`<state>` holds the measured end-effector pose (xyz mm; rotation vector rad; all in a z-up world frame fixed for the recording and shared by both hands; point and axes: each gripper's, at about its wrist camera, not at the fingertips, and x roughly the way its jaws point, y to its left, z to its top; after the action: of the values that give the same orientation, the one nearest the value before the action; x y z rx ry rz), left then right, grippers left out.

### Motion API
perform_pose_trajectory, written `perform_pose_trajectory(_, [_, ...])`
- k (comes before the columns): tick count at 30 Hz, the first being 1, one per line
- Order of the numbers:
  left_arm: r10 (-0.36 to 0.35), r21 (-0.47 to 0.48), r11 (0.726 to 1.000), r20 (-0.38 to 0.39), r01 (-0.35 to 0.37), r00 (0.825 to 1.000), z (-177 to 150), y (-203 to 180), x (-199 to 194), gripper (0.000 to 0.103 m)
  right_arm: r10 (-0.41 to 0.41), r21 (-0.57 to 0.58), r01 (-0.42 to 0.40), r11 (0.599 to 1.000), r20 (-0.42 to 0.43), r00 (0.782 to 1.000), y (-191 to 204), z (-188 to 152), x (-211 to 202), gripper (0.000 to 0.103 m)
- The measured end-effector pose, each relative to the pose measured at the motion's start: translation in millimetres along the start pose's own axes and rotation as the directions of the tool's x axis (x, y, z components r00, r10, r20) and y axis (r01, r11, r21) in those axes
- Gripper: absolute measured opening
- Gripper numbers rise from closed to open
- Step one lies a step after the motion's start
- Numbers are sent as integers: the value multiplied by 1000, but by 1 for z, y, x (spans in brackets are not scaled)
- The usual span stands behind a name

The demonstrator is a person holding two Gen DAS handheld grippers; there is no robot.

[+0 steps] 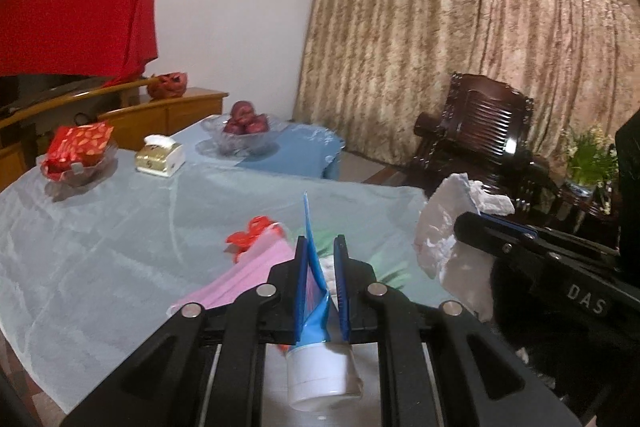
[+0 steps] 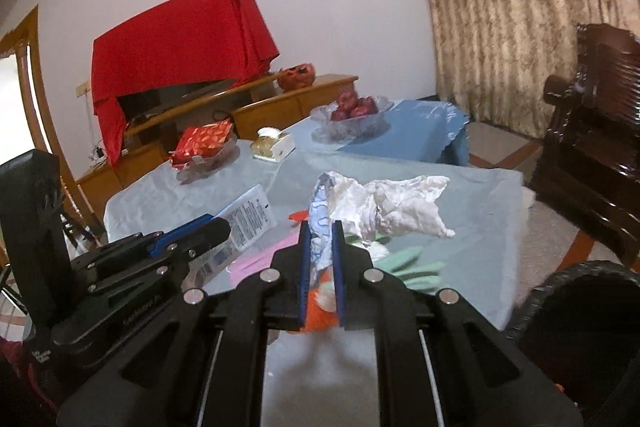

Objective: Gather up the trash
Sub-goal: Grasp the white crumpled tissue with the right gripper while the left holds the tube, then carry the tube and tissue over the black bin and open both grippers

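My left gripper (image 1: 322,243) is shut on a blue squeezed tube (image 1: 316,307) with a white cap, its flat end pointing up; it hangs above the cloth-covered table (image 1: 100,247). In the right wrist view the left gripper (image 2: 218,225) shows at the left with the tube (image 2: 248,215). My right gripper (image 2: 320,227) is shut on a crumpled wad of white tissue and blue-patterned wrapper (image 2: 392,207), lifted off the table. The right gripper (image 1: 464,221) with the wad (image 1: 436,227) is to the right of the left one. On the table below lie a pink sheet (image 1: 248,271), a red scrap (image 1: 256,231) and green pieces (image 2: 412,263).
A black bin (image 2: 588,311) stands by the table's near right corner. Farther back on the table are a fruit bowl (image 1: 244,135), a tissue box (image 1: 158,161) and a dish with a red packet (image 1: 78,155). A dark wooden chair (image 1: 476,135) is on the right.
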<state>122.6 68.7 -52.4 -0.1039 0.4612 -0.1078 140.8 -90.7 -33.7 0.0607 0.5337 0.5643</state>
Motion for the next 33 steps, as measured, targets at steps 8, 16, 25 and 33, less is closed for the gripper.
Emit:
perform_pose_trajectory(8, [-132,55,990,-5,132,991,3,-62,7,13,-109,30,108,994,18,994,-43,-14,-50,9])
perform_pose_trajectory(16, [-283,130,949,-54,288,958,0,-139,27,13,-275,109,273,956,4,961,-106,-41,-100,9])
perform_pose_trajectory(25, [-386,161,901,-132,404,913,-12,-213,55,13,-409,173,413,894,-59,910,-160,-83,-135,9])
perform_pose_trajectory(33, [-399,162,888,-188,429,897,-21,-243,74,13,-446,212,455,865,-93,890,-182,-103,-142,13])
